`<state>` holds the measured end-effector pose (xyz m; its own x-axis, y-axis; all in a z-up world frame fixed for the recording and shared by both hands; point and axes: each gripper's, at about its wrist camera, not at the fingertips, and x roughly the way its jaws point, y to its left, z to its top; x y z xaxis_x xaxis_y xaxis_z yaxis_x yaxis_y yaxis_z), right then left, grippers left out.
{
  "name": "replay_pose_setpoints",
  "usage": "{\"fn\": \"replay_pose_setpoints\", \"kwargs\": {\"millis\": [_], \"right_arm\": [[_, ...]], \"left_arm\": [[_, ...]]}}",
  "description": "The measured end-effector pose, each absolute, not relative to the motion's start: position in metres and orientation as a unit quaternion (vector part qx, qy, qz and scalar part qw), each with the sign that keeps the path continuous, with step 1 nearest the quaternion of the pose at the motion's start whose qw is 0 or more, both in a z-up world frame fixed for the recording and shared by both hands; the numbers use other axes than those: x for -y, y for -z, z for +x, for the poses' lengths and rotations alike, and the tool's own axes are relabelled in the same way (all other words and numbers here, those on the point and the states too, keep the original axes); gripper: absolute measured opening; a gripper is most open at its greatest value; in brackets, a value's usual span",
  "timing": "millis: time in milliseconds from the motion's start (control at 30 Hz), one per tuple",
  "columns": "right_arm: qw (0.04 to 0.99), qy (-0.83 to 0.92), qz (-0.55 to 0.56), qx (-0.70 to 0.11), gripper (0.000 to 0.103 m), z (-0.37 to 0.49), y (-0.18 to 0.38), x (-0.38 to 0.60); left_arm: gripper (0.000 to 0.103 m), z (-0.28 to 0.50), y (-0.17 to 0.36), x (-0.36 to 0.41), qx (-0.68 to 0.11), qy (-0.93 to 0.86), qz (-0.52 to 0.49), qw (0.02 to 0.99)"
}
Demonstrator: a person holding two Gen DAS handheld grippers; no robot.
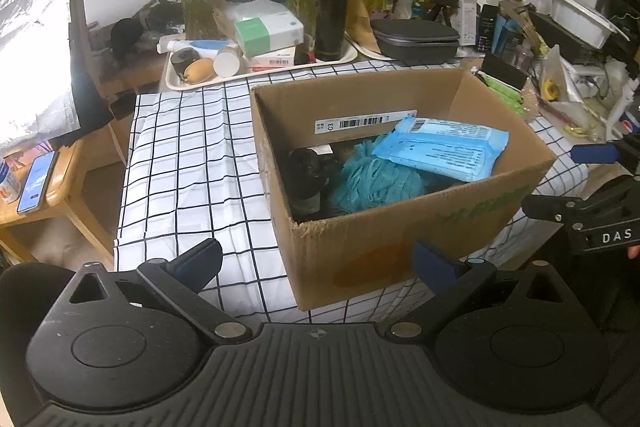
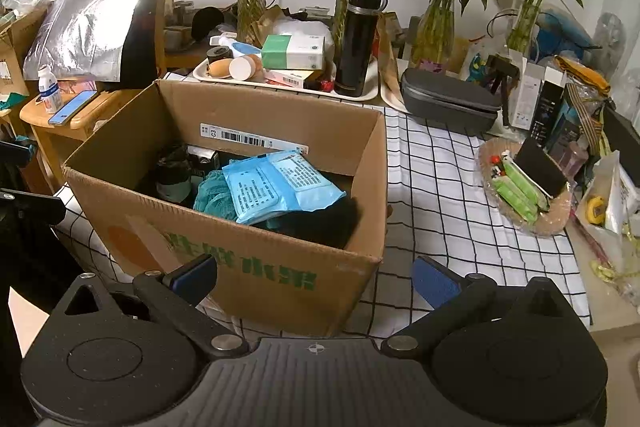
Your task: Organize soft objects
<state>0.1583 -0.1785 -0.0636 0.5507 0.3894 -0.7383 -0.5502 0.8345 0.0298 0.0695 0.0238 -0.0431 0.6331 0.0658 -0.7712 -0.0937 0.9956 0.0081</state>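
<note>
From the left wrist view, the black left gripper (image 1: 316,263) with two blue-padded fingers sits nearest, its jaws wide apart and holding nothing, just before the near side of one open brown cardboard box (image 1: 360,251). The box stands on a white tablecloth with a black grid (image 1: 188,163), toward its near edge. Inside lie one light-blue flat pack of wet wipes (image 1: 440,147), tilted against the box's right wall, one teal mesh bath sponge (image 1: 372,183) beneath it, and one dark cylindrical object (image 1: 306,183) at the left wall. At the cloth's far edge, one white tray (image 1: 176,83) carries one tall black thermos flask (image 1: 332,11). The right gripper (image 1: 560,183) enters at the right edge, beside the box.

From the right wrist view, the right gripper (image 2: 316,277) is closest, jaws spread and empty, before the box's (image 2: 256,267) near wall printed with green characters. The wipes pack (image 2: 276,187) rests on the sponge (image 2: 214,199); a black soft item (image 2: 328,219) fills the near right corner. One woven basket (image 2: 556,219) of green packets sits near the cloth's (image 2: 432,187) right edge.
</note>
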Motion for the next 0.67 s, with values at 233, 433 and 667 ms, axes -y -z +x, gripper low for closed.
{"fn": "replay_pose_setpoints", "kwargs": {"millis": [233,433,667], "right_arm": [[0.875,-0.270,-0.104,-0.388,0.103,0.1571,0.0625,0.1781],[0.876,-0.269,-0.104,-0.387,0.103,0.1584,0.0611,0.1799],[0.876,-0.270,-0.106,-0.386,0.103,0.1594,0.0602,0.1813]], "left_arm": [[0.103,0.0712,0.0442,-0.0236,-0.432,-0.049,-0.014,0.901],[0.103,0.0718,0.0447,-0.0221,-0.432,-0.048,-0.008,0.900],[0.103,0.0725,0.0455,-0.0201,-0.431,-0.045,0.003,0.901]]}}
